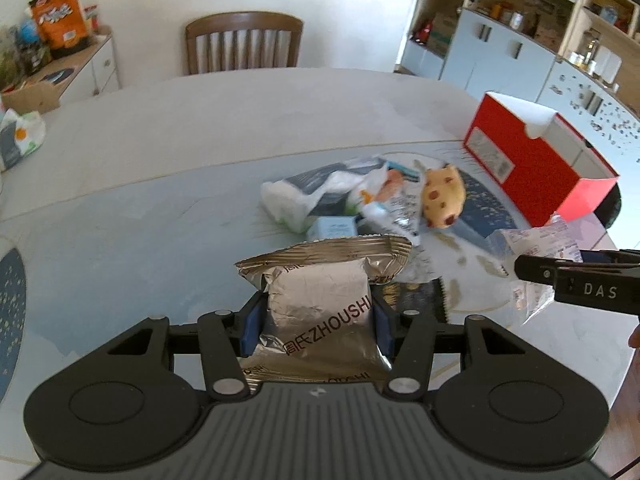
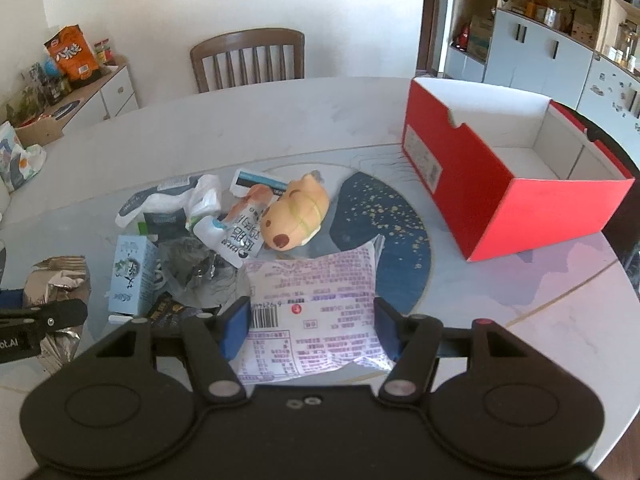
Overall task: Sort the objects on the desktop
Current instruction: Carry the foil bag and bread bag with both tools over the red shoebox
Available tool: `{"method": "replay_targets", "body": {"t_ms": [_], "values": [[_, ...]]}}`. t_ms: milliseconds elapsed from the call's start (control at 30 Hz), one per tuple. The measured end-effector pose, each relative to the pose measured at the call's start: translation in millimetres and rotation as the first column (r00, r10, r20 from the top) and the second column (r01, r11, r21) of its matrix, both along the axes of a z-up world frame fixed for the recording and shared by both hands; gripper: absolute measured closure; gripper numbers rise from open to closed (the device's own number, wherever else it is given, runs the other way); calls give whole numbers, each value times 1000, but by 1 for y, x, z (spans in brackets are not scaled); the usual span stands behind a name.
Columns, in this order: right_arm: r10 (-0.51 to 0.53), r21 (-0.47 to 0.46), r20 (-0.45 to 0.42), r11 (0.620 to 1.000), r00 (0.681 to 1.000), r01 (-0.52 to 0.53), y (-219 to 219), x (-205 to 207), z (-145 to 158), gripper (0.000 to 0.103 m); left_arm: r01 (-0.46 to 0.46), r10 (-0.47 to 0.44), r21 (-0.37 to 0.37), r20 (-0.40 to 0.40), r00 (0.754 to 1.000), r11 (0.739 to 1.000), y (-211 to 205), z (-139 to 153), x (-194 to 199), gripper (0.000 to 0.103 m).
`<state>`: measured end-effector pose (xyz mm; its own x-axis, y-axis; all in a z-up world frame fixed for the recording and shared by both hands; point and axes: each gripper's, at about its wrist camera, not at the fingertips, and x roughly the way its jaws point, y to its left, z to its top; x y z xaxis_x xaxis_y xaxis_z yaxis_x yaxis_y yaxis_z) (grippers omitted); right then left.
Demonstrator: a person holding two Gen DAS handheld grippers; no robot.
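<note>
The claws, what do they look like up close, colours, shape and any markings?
Both are matte black plastic. The left claw and right claw have blue pads, silver pivot rivets, round side discs and a ribbed body. White letters "DAS" mark the right claw's side; the left one's side lettering ends in "ot.AI".

A home dining room. A round marble-look table (image 2: 280, 120) has a wooden slat-back chair (image 2: 248, 60) pushed in at its far edge, against a plain white wall. By the left edge a low white sideboard (image 2: 116, 96) carries snack bags and jars. Beyond the right edge stand white cupboards (image 2: 536, 64) with open wooden shelves of bottles, tins and ornaments.
</note>
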<state>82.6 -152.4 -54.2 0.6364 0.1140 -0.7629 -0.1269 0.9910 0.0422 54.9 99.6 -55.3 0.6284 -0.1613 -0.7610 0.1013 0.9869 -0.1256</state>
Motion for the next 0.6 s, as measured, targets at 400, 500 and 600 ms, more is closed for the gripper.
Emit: {"method": "replay_targets", "body": {"t_ms": [400,500,600], "values": [[87,-21,67,996,994,-86,-30,3,17,40,7,-8,32,26,1000,999,-52,16,7,50],[138,-9,92,990,986,-138,-44,10,26,40,-18,17,39,30,999,999,-71,24,13,50],[190,-4,126,982,974,-191,-63,17,39,40,-42,41,43,42,998,998,-96,33,21,50]]}}
